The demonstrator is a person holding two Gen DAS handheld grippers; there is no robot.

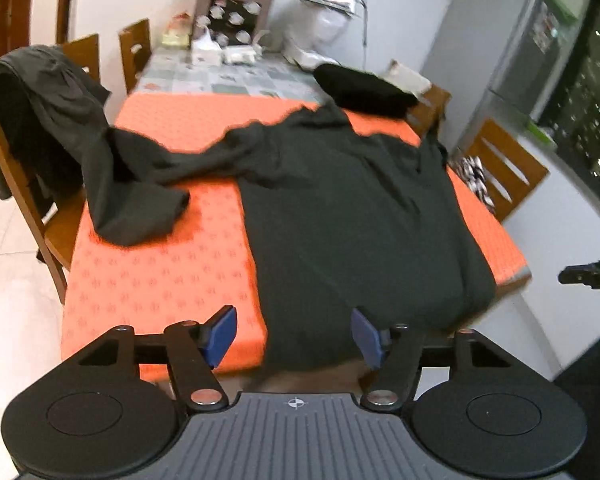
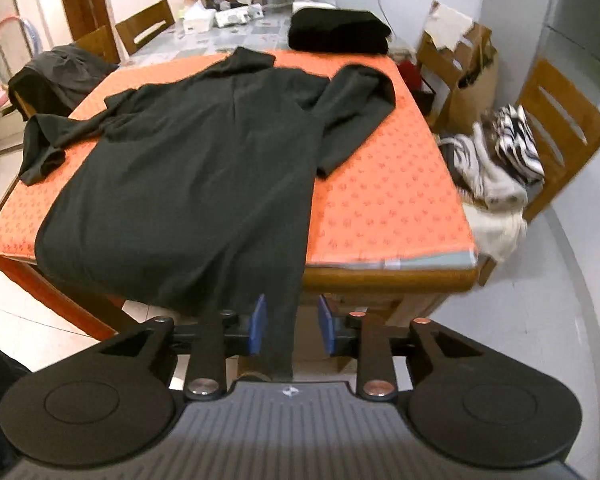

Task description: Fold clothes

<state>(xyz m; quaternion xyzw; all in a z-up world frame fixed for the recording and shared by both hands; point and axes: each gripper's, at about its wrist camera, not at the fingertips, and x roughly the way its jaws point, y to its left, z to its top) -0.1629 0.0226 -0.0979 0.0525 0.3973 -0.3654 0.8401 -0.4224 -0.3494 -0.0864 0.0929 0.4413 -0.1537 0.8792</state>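
The dark long-sleeved garment [image 2: 188, 168] is lying spread face-down along the orange table [image 2: 388, 200], collar at the far end, hem spilling over the near edge. That is putting the hem right in reach of both claws. The right claw [image 2: 291, 330] is sitting below the table edge with its blue pads parted, and a hanging strip of the hem's corner is dangling between them; the pads are not pinching it that I can see. The left claw [image 1: 294, 336] is gaping wide over the near edge, the hem's left side lying beneath its gap, nothing gripped. Both sleeves are sprawling outwards, the left one [image 1: 140, 200] flopping toward a chair, the right one [image 2: 352, 116] bent back on itself, so the body is lying flat while the arms are waiting to be brought in. A folded black pile [image 2: 338, 32] is resting at the far end, clear of the working area.
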